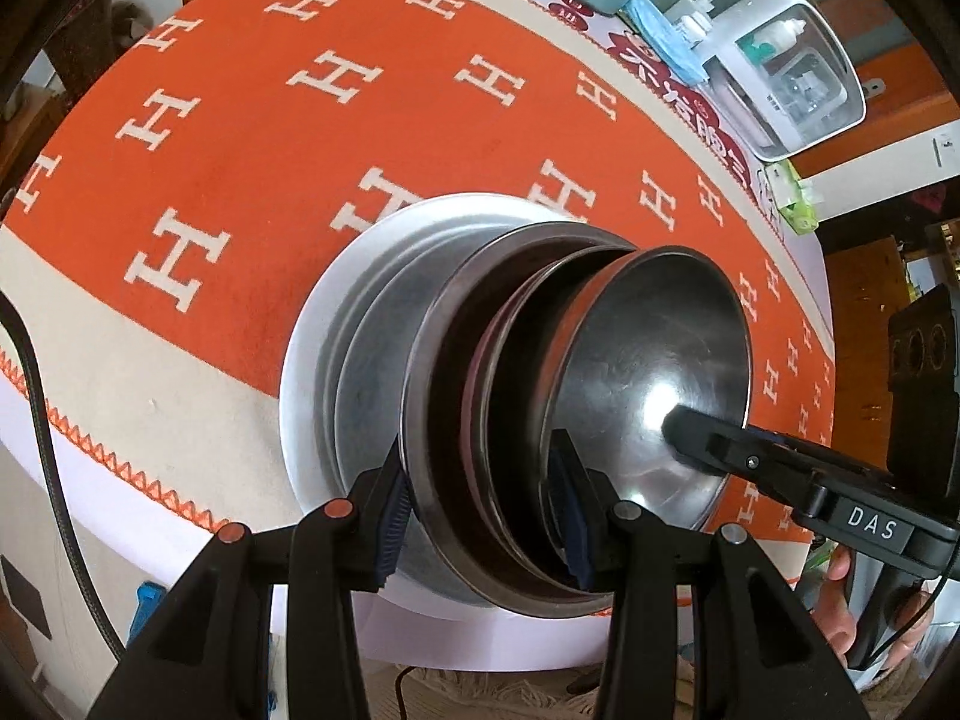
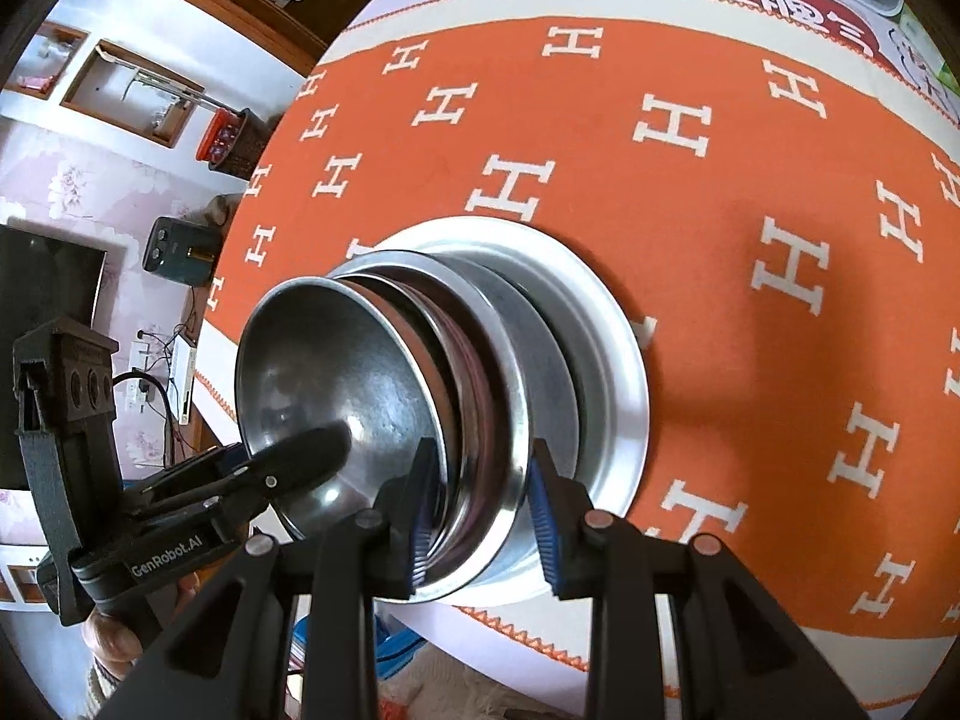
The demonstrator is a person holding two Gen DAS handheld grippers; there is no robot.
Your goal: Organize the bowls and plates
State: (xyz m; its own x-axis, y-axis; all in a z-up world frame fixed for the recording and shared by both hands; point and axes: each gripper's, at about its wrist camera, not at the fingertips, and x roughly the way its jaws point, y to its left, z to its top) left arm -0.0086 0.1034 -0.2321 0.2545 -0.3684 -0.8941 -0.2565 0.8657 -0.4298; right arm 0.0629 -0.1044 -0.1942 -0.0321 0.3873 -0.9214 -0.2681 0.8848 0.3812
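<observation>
Bowls (image 1: 654,360), round, shiny steel, nested

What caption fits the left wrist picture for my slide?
Both grippers, left gripper and right gripper, clamp a stack of metal bowls above an orange tablecloth.

The stack of metal bowls and plates (image 1: 516,396) takes up the near edge of the table, and both grippers crowd it: the left gripper (image 1: 480,516) clamps its rim, and the right gripper (image 2: 480,516) clamps the opposite rim. The orange cloth (image 1: 240,138) lies bare far and left of the stack. At the far right a white container (image 1: 792,78) and blue packets (image 1: 666,42) block the table's edge.
</observation>
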